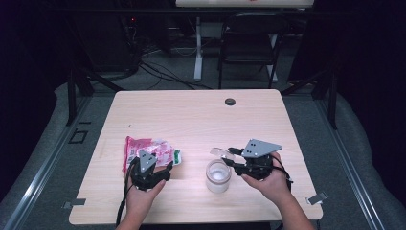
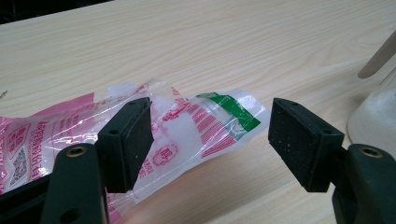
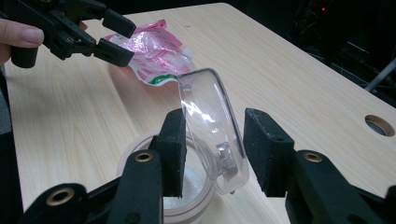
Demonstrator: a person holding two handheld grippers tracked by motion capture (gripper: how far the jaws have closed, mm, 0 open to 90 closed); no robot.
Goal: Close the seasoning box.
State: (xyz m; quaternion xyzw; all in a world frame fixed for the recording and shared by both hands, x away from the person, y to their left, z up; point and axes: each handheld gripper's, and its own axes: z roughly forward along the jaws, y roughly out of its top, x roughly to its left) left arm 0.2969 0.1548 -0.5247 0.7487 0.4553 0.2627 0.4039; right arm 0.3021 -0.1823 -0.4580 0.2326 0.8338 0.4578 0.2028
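My left gripper (image 1: 166,168) and right gripper (image 1: 231,156) are black, with brass-ringed screw holes, grey three-cornered top plates and trailing black cables.

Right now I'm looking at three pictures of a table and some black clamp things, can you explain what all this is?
A person sits at a wooden table, holding a two-jaw tool in each hand. One camera looks down from above; the other two ride on the tools and look along their jaws. The left hand-held gripper is open, its jaws either side of a crumpled pink and clear plastic bag lying on the table. The right hand-held gripper has a clear plastic lid between its jaws, tilted above an open round container with something white inside. Whether the jaws pinch the lid firmly isn't clear.
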